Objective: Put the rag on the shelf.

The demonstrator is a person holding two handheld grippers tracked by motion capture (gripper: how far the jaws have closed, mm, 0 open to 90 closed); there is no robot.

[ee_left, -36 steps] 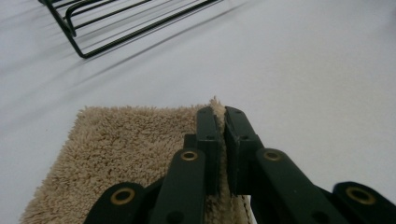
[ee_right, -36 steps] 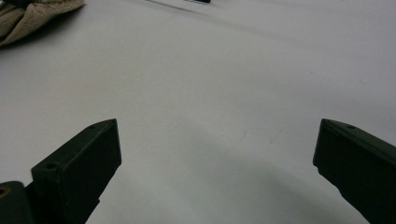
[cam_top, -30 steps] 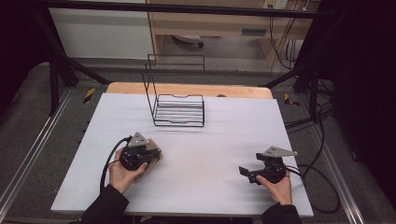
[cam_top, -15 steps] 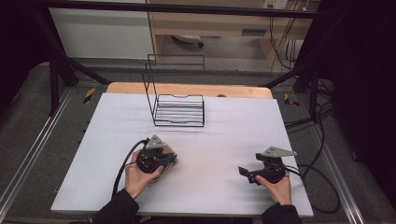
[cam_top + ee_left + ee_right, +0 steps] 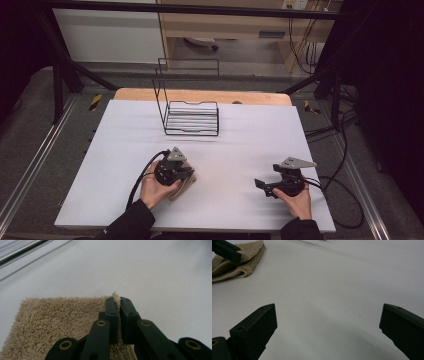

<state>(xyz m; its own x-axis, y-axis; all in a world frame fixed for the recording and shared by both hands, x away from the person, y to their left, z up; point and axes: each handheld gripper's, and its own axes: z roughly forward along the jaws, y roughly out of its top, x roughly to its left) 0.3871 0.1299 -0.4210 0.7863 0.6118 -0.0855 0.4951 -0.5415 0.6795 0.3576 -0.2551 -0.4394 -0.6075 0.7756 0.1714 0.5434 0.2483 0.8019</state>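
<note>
One thin edge of the beige towel (image 5: 62, 325) is all the left tool (image 5: 117, 300) pinches, its jaws nearly closed on the pile, well in front of the wire rack (image 5: 192, 117) on the white surface (image 5: 250, 130). Lifted fast, that edge may slip free. The right tool (image 5: 328, 322) gapes wide, holding nothing.
</note>
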